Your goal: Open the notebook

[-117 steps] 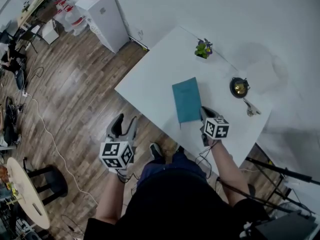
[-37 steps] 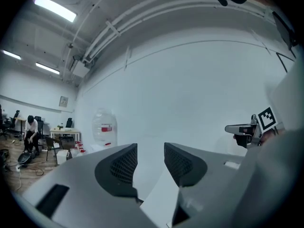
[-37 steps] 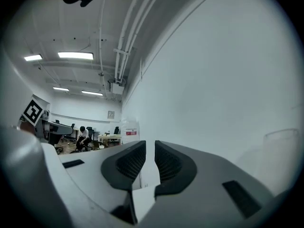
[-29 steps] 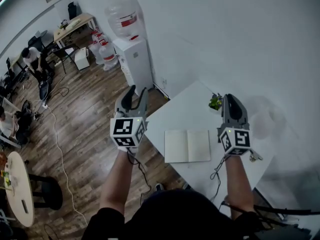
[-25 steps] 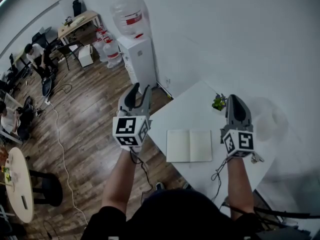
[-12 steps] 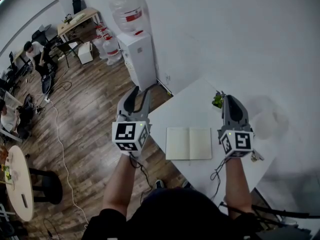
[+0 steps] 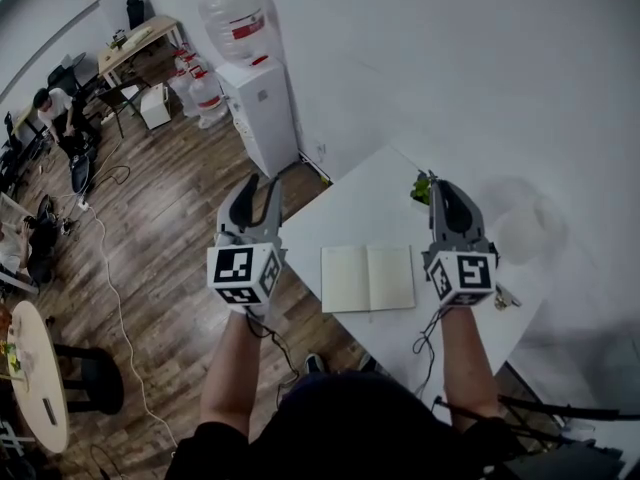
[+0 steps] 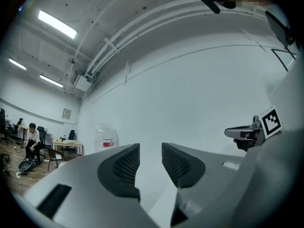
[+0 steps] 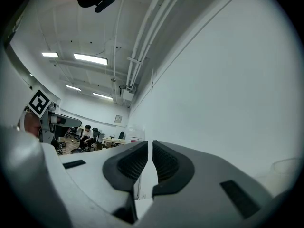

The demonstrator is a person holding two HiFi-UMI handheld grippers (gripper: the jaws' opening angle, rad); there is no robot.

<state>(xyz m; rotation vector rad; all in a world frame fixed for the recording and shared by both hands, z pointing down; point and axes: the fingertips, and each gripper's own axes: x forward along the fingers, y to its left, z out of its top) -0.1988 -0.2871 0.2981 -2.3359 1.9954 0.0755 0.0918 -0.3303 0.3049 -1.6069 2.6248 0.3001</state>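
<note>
On white table, open notebook, wood floor

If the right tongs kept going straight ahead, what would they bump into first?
Probably the white wall: the right tongs point at it, and nothing shows in between. They have just been opening, with nothing in them.

Head view looks steeply down from high above a white rectangular table. Both gripper views face level, sharing the plain white wall.
</note>
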